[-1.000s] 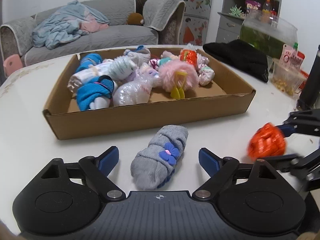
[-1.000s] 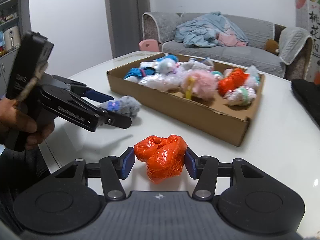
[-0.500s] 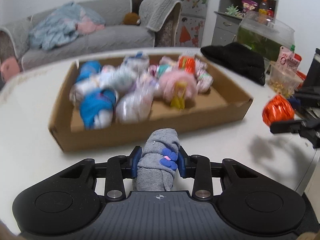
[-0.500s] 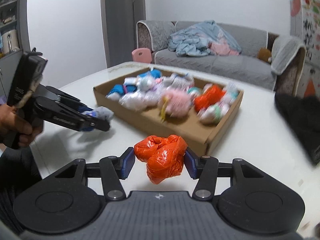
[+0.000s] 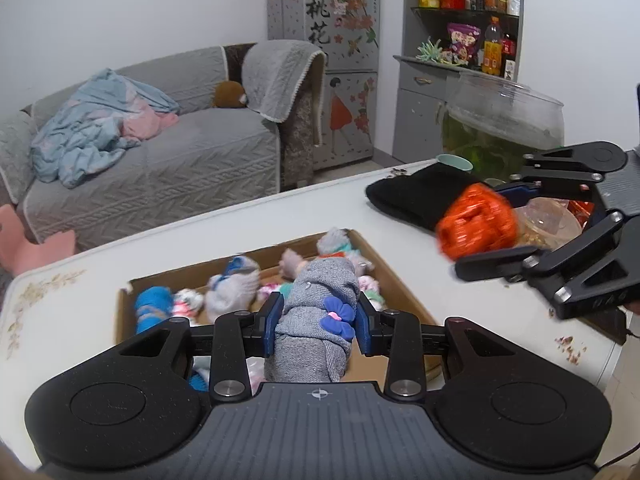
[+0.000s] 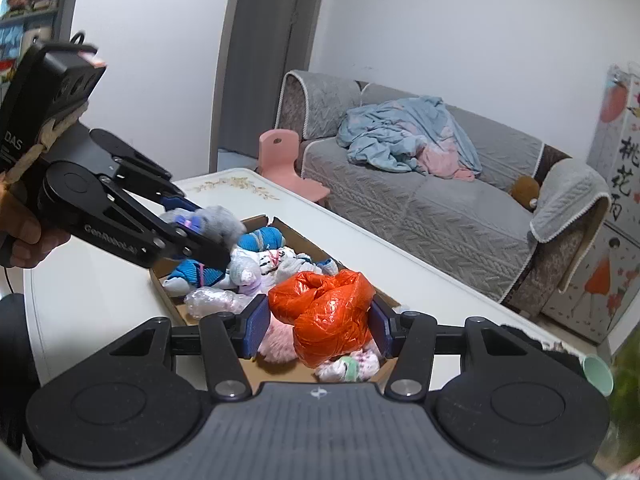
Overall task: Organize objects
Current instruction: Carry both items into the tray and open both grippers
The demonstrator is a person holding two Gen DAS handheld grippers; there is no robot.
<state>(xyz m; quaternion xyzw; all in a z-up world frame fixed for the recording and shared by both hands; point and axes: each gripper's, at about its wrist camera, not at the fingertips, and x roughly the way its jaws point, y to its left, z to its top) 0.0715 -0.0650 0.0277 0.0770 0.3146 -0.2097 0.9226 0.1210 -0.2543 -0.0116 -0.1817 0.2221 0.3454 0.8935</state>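
Observation:
My left gripper (image 5: 318, 322) is shut on a rolled grey sock (image 5: 316, 320) with a blue-purple flower. It holds the sock in the air above the cardboard box (image 5: 404, 298). My right gripper (image 6: 316, 326) is shut on a crumpled orange plastic bag (image 6: 326, 314), also lifted above the box (image 6: 170, 308). The box holds several rolled socks and soft bundles. In the left wrist view the orange bag (image 5: 476, 222) and right gripper (image 5: 486, 224) hang at the right. In the right wrist view the grey sock (image 6: 218, 220) and left gripper (image 6: 200, 226) hang at the left.
The box lies on a white table (image 5: 280, 216). A black cloth (image 5: 416, 196) and a mint cup (image 5: 454, 161) lie at the table's far right, by a glass fish bowl (image 5: 504, 120). A grey sofa (image 5: 160, 160) and pink stool (image 6: 284, 160) stand beyond.
My left gripper closed on the grey sock and lifted it off the table. Both grippers rose with their loads and now hang over the box.

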